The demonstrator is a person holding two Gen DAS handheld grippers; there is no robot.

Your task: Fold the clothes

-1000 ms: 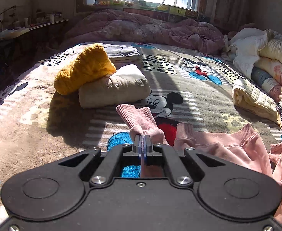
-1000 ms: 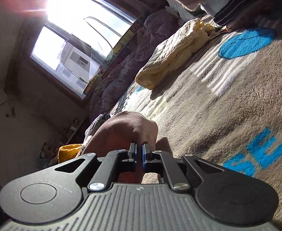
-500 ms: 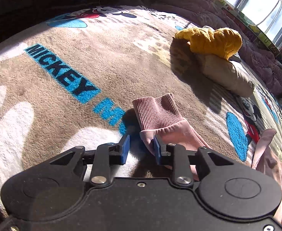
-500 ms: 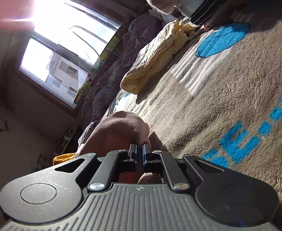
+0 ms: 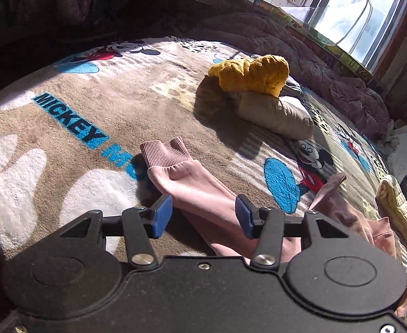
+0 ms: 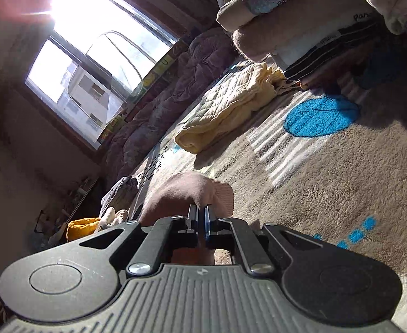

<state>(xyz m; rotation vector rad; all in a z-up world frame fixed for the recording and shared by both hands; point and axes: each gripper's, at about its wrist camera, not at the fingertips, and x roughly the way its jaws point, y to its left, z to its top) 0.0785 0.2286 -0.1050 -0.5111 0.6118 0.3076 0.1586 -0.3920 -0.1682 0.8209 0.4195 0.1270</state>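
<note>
The left gripper (image 5: 203,212) has just been opening its jaws, which now stand apart on either side of the pink garment's sleeve (image 5: 192,183) without pressing it, the ribbed cuff lying flat on the Mickey blanket (image 5: 64,111) of the bed. The right gripper (image 6: 200,216) has its jaws pinched tight on a fold of the same pink garment (image 6: 186,194). Farther off lie a mustard knit (image 5: 256,73) on a beige folded piece (image 5: 278,113), and a yellow quilted bundle (image 6: 231,111).

Cartoon-mouse blanket (image 5: 97,105), purple quilt (image 5: 342,83) below sunlit window (image 5: 342,8), cluttered shelf (image 6: 72,202)
</note>
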